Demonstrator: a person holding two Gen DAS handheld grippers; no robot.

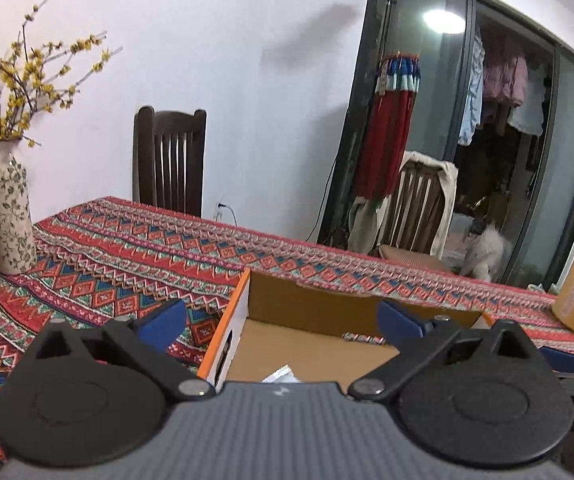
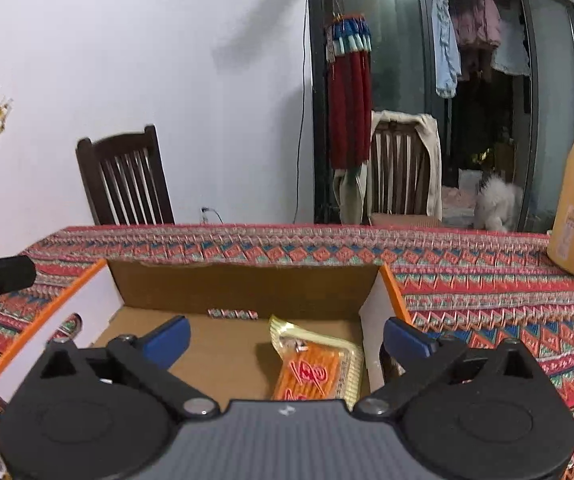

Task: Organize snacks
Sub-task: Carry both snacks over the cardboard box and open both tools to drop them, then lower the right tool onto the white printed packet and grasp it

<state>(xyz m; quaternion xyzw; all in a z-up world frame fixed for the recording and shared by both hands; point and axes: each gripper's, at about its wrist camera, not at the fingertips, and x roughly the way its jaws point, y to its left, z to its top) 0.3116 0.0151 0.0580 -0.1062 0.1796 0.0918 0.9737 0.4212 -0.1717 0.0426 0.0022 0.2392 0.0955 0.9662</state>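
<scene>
On the patterned tablecloth [image 2: 487, 292], both grippers' fingers [image 1: 167, 322] [image 2: 169, 336] gape empty over the box [image 2: 247, 280]

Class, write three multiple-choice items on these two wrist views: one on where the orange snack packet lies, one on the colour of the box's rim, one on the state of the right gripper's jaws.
1. The orange snack packet lies:
A. inside the cardboard box
B. on the tablecloth
C. on a chair

2. The box's rim is:
A. green
B. orange
C. black

3. The right gripper jaws are:
A. shut on the packet
B. shut on nothing
C. open

Answers: 1 A, it lies on the box floor near the right wall; 2 B, orange edges top the side walls; 3 C, blue pads stand wide apart.
</scene>
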